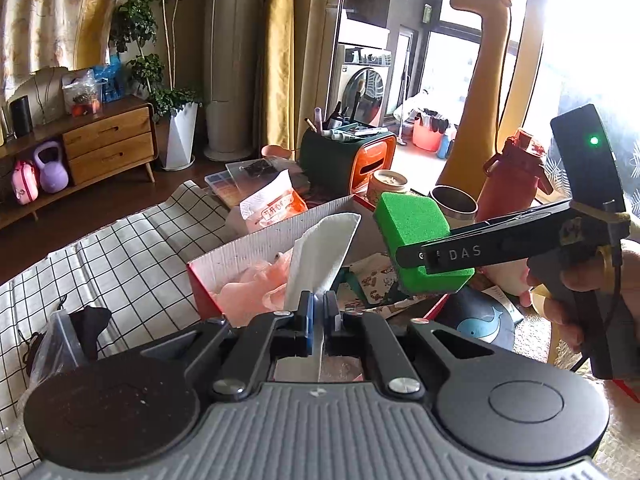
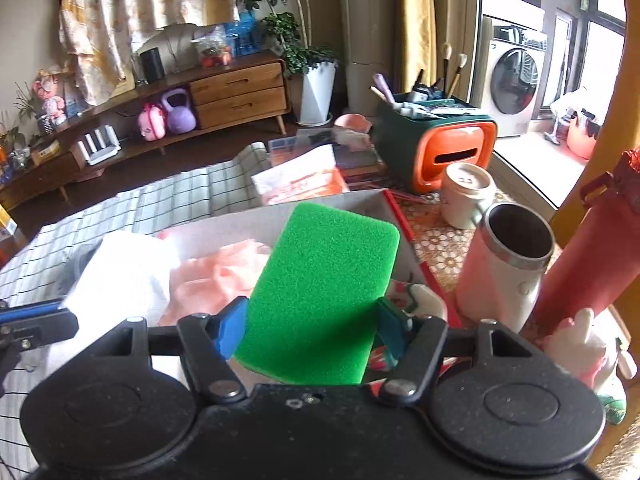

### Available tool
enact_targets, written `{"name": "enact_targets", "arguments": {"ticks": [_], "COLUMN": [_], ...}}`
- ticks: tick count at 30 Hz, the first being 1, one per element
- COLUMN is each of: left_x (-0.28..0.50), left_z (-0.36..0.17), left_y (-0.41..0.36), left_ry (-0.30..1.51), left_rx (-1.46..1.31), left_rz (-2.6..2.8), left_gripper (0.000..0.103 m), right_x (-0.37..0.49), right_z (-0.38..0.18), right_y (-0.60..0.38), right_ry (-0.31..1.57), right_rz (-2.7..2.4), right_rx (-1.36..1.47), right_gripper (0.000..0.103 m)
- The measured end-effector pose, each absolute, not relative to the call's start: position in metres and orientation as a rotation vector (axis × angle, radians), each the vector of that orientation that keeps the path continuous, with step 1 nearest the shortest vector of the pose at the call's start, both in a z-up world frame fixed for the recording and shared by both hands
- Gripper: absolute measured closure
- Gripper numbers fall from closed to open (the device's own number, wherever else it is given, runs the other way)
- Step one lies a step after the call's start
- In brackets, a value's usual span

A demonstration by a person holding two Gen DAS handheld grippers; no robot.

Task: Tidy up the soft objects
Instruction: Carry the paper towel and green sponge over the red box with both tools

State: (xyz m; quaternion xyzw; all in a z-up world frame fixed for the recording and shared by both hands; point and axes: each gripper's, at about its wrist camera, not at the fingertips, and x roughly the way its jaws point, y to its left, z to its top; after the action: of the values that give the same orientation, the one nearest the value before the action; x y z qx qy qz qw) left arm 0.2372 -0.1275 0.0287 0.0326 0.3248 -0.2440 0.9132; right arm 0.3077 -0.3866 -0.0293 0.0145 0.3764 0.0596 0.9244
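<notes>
Carrying two soft items toward the box [image 1: 256, 240] at once is the main risk, since both claws converge over the same opening.

Risks, by cause:
1. Collision. Right claw [image 2: 308, 320] sits just right of the box w/ the sponge [image 2: 320, 292] overhanging its right wall; left claw [image 1: 318, 312] is at the box's near side. Crossing paths could knock either item loose.
2. Sponge slip. Grip is on the sponge's near end only; the far end sticks out unsupported over the box. Foam compresses, so a quick swing may let it pivot or pop out, prob. onto the bench right of the box.
3. Knock-over. Steel cup [image 2: 508, 260] and red bottle [image 2: 592, 256] stand just right of the box, near the sponge's path. A wide swing could tip them.
4. Tissue [image 1: 320, 256] drop. Thin sheet, pinched at its lower edge, stands up limp above the box. It may drift or land on the wall instead of inside.

Claw state:
- Left claw: closed tight, pads pinching the tissue; nothing else touched.
- Right claw: about mid-open, pads pressed on both long sides of the sponge, holding it.

Box already holds pink fabric [image 1: 248, 292] at its left end; room remains to the right of that.
</notes>
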Motion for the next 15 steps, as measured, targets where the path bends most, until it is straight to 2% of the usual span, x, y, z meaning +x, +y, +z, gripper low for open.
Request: {"name": "enact_targets", "arguments": {"ticks": [15], "left_x": [0.281], "left_z": [-0.019], "left_y": [-0.172], "left_ry": [0.763], "left_rx": [0.124], "left_rz": [-0.485], "left_gripper": [0.098], "right_x": [0.360], "right_z": [-0.086], "right_y": [-0.395], "right_ry": [0.871], "right_rz": [0.129], "right_rx": [-0.006], "right_gripper": [0.036]}}
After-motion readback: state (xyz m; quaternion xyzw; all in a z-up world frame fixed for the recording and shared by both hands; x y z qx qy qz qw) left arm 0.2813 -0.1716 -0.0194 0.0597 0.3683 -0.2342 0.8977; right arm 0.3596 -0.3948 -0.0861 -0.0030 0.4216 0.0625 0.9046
